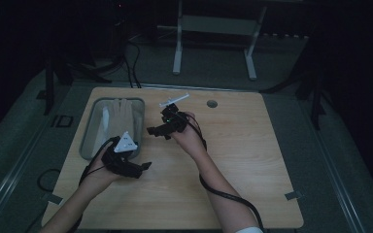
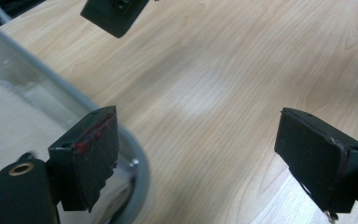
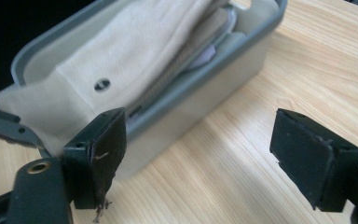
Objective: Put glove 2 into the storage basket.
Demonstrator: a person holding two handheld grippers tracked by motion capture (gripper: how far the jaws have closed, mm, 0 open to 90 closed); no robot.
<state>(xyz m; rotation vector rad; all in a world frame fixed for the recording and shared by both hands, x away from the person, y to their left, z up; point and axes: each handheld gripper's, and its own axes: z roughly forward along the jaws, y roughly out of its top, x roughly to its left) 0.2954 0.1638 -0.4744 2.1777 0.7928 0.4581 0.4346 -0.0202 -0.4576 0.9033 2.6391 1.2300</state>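
A grey tray point(image 1: 85, 141) stands at the table's left with a cream cloth item point(image 1: 119, 114) folded inside it. My left gripper point(image 1: 145, 166) hovers by the tray's near right corner, jaws open and empty. In the left gripper view it point(image 2: 198, 121) spans bare wood, the tray's rim point(image 2: 137, 158) beside its left finger. My right gripper point(image 1: 150, 130) sits just right of the tray, pointing at it, open. In the right gripper view it point(image 3: 200, 121) faces the tray's wall point(image 3: 200, 102) and the cloth point(image 3: 135, 42), nothing between its jaws.
The wooden table point(image 1: 233, 160) has a round hole point(image 1: 212, 104) near its far edge. A small white object point(image 1: 175, 100) lies beyond my right hand. Cables trail from both grippers toward the near edge. A white frame point(image 1: 213, 29) stands on the floor behind the table.
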